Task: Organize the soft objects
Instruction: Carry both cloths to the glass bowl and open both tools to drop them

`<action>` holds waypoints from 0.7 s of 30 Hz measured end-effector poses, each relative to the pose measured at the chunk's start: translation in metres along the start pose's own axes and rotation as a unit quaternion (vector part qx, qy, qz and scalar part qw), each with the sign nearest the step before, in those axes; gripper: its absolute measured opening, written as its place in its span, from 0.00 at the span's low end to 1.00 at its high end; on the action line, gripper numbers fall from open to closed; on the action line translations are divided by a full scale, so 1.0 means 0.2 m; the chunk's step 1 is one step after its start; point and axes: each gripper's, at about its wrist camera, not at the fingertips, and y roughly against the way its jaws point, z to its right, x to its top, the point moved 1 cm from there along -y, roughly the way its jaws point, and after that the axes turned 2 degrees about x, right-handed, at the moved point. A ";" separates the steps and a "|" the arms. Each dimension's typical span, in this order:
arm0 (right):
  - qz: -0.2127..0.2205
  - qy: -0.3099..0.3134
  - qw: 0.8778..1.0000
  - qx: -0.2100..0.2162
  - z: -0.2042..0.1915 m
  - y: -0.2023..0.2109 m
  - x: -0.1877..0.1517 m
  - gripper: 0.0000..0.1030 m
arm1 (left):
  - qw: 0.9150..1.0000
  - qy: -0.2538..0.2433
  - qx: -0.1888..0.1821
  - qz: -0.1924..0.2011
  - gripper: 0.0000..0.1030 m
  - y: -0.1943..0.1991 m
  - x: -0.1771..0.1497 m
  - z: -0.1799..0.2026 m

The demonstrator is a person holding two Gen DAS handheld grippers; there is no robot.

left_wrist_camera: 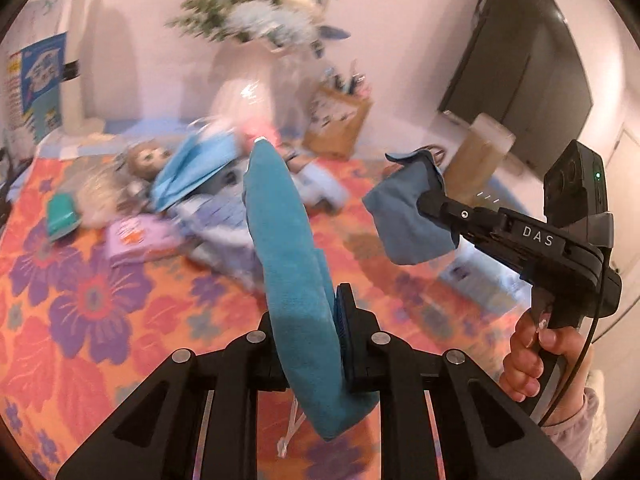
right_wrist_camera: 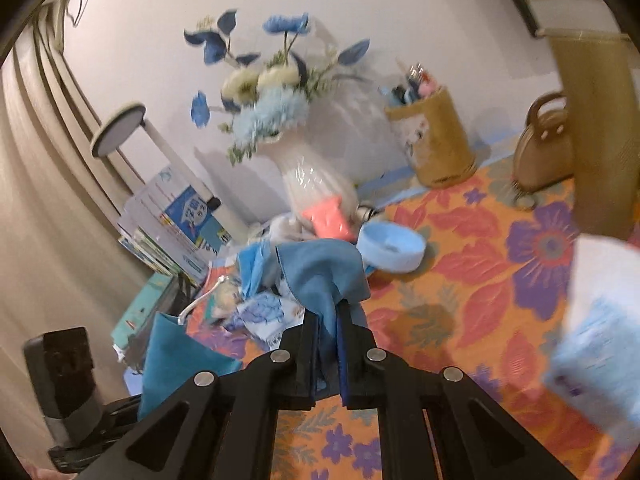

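Note:
In the left wrist view my left gripper [left_wrist_camera: 308, 320] is shut on a long teal cloth [left_wrist_camera: 280, 232], which stands up between the fingers and hangs below them. To the right, a person's hand [left_wrist_camera: 528, 356] holds my right gripper [left_wrist_camera: 428, 200], shut on a bunched blue-grey cloth [left_wrist_camera: 404, 220] above the table. The right wrist view shows the right gripper [right_wrist_camera: 330, 320] clamping that blue-grey cloth [right_wrist_camera: 320, 272], with the teal cloth [right_wrist_camera: 176, 360] at lower left. Both cloths are lifted off the floral tablecloth [left_wrist_camera: 100, 320].
A pile of items lies mid-table: a doll [left_wrist_camera: 144, 160], a light blue cloth [left_wrist_camera: 196, 168], a purple box [left_wrist_camera: 140, 236]. Behind stand a white vase with blue flowers [right_wrist_camera: 316, 176], a pen basket [right_wrist_camera: 436, 140], a tan handbag [right_wrist_camera: 540, 156] and stacked books [right_wrist_camera: 172, 224].

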 end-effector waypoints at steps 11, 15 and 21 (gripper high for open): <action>0.064 0.001 0.996 -0.060 0.18 0.61 0.47 0.07 | 0.994 -0.040 -0.102 0.020 0.14 -0.19 0.35 0.58; 0.085 -0.003 0.991 -0.104 0.32 0.80 0.63 0.07 | 0.987 -0.071 -0.141 0.028 0.14 -0.27 0.45 0.85; 0.089 -0.015 0.984 -0.156 0.57 0.97 0.76 0.07 | 0.975 -0.109 -0.194 0.023 0.14 -0.41 0.52 1.17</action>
